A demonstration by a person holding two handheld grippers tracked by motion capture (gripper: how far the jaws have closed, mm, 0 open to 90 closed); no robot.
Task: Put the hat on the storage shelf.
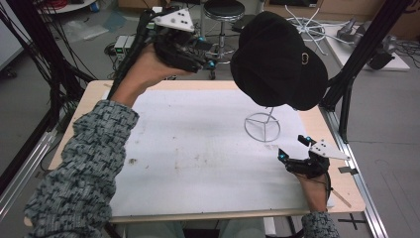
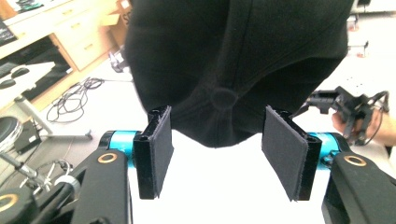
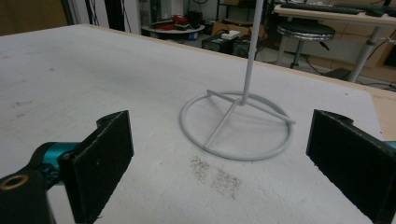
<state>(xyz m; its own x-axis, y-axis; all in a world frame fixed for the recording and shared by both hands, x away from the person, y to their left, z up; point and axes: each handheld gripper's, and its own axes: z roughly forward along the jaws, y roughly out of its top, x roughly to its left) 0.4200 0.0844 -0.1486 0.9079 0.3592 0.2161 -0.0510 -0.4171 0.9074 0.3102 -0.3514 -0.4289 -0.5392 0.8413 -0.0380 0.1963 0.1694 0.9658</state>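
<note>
The white stand (image 1: 263, 125) with the black cap (image 1: 277, 59) atop blocks the table's (image 1: 198, 148) far right; left and near areas lie open.

A black cap (image 1: 277, 59) sits on top of a thin white wire stand (image 1: 262, 126), its crown rounded and a small metal eyelet showing on its right side; in the left gripper view its top button and seams face the camera. The stand has a ring base crossed by three spokes, with an upright rod rising from the middle, and it stands on the white surface (image 1: 198, 148) toward two o'clock from centre.
</note>
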